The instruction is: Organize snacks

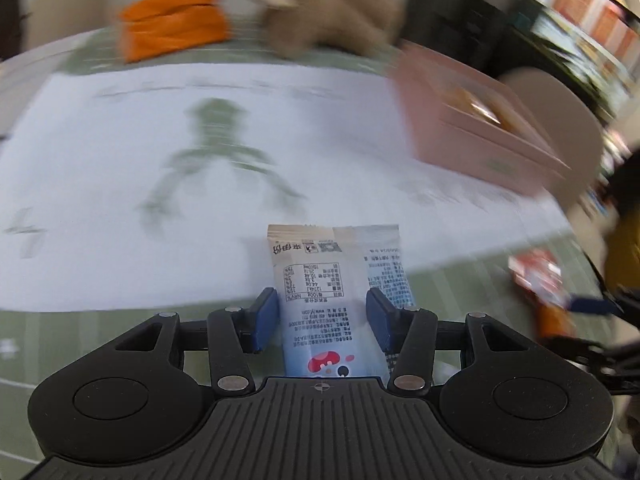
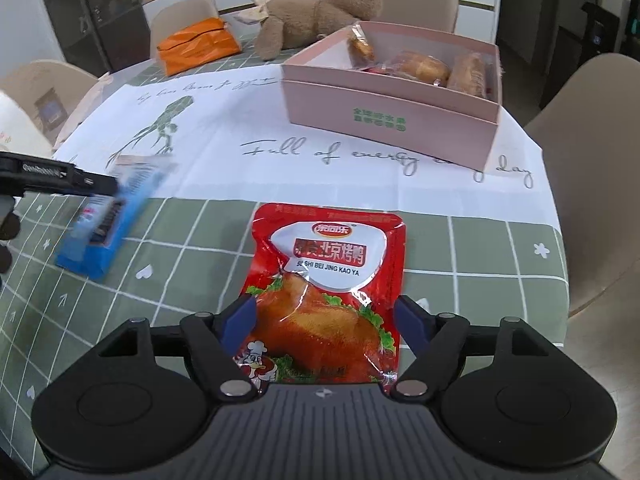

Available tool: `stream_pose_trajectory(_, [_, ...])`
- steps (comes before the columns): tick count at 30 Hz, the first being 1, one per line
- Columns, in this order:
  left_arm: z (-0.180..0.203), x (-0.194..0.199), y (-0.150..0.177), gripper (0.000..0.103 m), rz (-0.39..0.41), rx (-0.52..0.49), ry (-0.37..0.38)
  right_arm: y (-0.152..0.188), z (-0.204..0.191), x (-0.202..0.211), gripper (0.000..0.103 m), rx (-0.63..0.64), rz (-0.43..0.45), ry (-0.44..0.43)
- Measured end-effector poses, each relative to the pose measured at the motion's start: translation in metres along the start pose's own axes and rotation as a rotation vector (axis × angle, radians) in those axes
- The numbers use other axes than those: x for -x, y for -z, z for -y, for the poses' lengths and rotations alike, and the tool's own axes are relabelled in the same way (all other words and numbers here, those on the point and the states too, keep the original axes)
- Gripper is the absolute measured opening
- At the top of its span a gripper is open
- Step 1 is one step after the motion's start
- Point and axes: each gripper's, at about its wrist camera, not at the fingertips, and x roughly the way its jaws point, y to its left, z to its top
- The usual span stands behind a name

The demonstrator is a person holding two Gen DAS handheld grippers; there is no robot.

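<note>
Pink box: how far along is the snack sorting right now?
Done: the pink box already holds several wrapped pastries. In hand: the left gripper holds a blue-and-white packet. Left: the red roast-duck pouch lies between the right gripper's open jaws, not yet gripped.

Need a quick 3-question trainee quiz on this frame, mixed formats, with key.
1. True or false: the open pink cardboard box already holds wrapped pastries.
2. Multiple choice: what lies on the table between the fingers of the right tongs?
A. the red foil roast-duck pouch
B. an orange bag
C. a brown plush toy
3. Short answer: what do the left tongs grip?

Key
1. True.
2. A. The right tongs are open and straddle the pouch.
3. The blue-and-white printed snack packet.
</note>
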Motion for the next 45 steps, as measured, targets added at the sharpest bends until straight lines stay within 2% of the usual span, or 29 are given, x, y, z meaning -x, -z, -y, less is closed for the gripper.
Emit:
stream_pose_trajectory(3, [0.024,-0.001,0.004,0.053,-0.025,-0.014,0.076,0.001,-0.011,0.002,0.076,0.04,-0.005,-0.033])
stream_pose_trajectory(5, [0.031,0.004,0.006,0.053,-0.022,-0.019,0.087,0.003,-0.02,0.005,0.076,0.071,-0.002,-0.049])
stream_pose_trajectory(11, [0.046,0.028,0.01,0.053,0.001,-0.079,-0.012,0.001,-0.045,0.016,0.076,0.167,0.083,0.013])
stream_pose_trajectory(14, [0.055,0.032,0.011,0.053,-0.011,-0.09,-0.019,-0.003,-0.058,0.016,0.076,0.208,0.11,-0.006])
stream_pose_trajectory(17, [0.073,0.029,0.016,0.053,-0.03,-0.132,-0.015,-0.006,-0.067,0.012,0.076,0.24,0.126,0.031])
stream_pose_trajectory(22, [0.103,0.004,0.025,0.055,-0.103,-0.224,-0.046,-0.009,-0.047,0.017,0.076,0.172,0.135,0.088])
stream_pose_trajectory(25, [0.114,-0.001,0.028,0.057,-0.101,-0.264,-0.067,-0.004,-0.025,0.02,0.076,0.094,0.127,0.129])
stream_pose_trajectory(29, [0.117,-0.003,0.027,0.061,-0.113,-0.268,-0.047,0.007,0.002,0.016,0.077,-0.032,0.088,0.138])
stream_pose_trajectory(32, [0.111,-0.001,0.024,0.062,-0.111,-0.243,-0.017,0.014,0.017,0.014,0.078,-0.143,0.084,0.087])
stream_pose_trajectory(35, [0.096,0.007,0.019,0.06,-0.075,-0.146,0.018,0.018,0.024,0.011,0.082,-0.211,0.084,0.056])
stream_pose_trajectory(39, [0.067,0.018,0.014,0.058,-0.01,-0.012,-0.013,0.022,0.026,0.009,0.084,-0.241,0.079,0.032])
stream_pose_trajectory(42, [0.047,0.015,0.014,0.058,-0.033,0.071,-0.003,0.022,0.021,0.007,0.085,-0.224,0.078,0.035])
stream_pose_trajectory(45, [0.04,0.003,0.018,0.059,-0.079,0.116,0.051,0.019,0.011,0.005,0.086,-0.184,0.069,0.014])
